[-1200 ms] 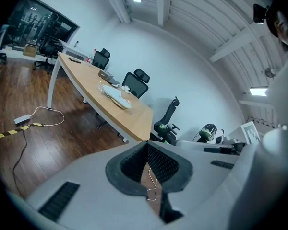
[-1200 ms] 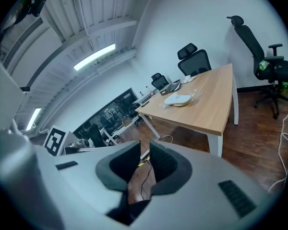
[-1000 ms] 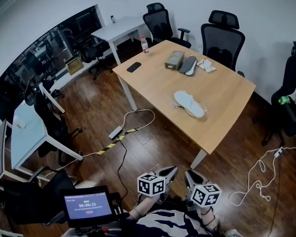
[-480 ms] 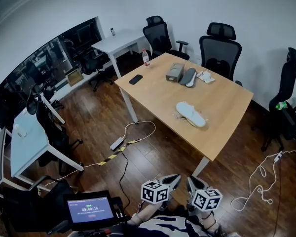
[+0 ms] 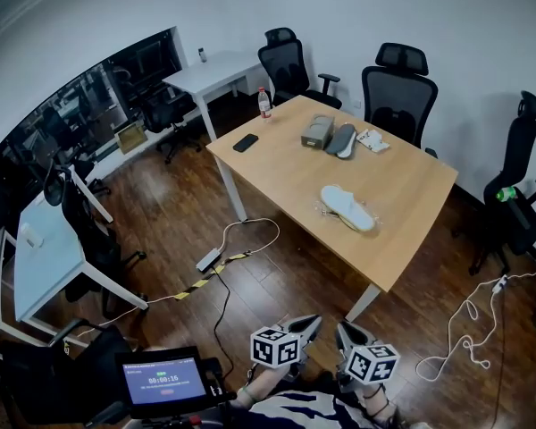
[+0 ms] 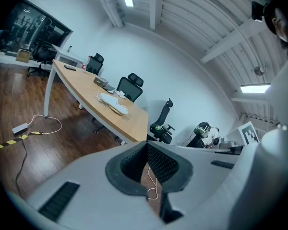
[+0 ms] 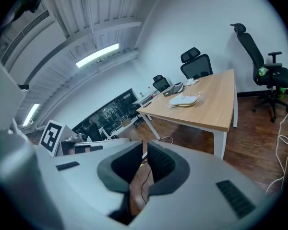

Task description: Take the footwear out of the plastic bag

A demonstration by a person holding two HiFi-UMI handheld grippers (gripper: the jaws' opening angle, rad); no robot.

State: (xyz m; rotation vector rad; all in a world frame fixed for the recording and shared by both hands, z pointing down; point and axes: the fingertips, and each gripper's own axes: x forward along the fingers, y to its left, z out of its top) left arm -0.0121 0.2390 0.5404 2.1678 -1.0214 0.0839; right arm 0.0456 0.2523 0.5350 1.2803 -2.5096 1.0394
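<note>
A white slipper in a clear plastic bag (image 5: 347, 208) lies on the wooden table (image 5: 402, 195), far ahead of both grippers. It also shows in the left gripper view (image 6: 113, 104) and the right gripper view (image 7: 183, 100). A dark slipper (image 5: 341, 139) and a grey box (image 5: 317, 130) sit at the table's far side. My left gripper (image 5: 302, 327) (image 6: 147, 145) is shut and holds nothing. My right gripper (image 5: 348, 333) (image 7: 145, 147) is closing; a narrow gap remains and nothing is between its jaws. Both hang low, close to the person's body, above the floor.
A bottle (image 5: 264, 104) and a phone (image 5: 245, 143) stand at the table's left end. Black office chairs (image 5: 398, 83) ring the table. A power strip (image 5: 207, 259) and cables (image 5: 469, 315) lie on the wood floor. A small screen (image 5: 161, 381) is at bottom left.
The head view has shifted a little, so the table sits slightly further right and lower. Both grippers stay low by the body, close together.
</note>
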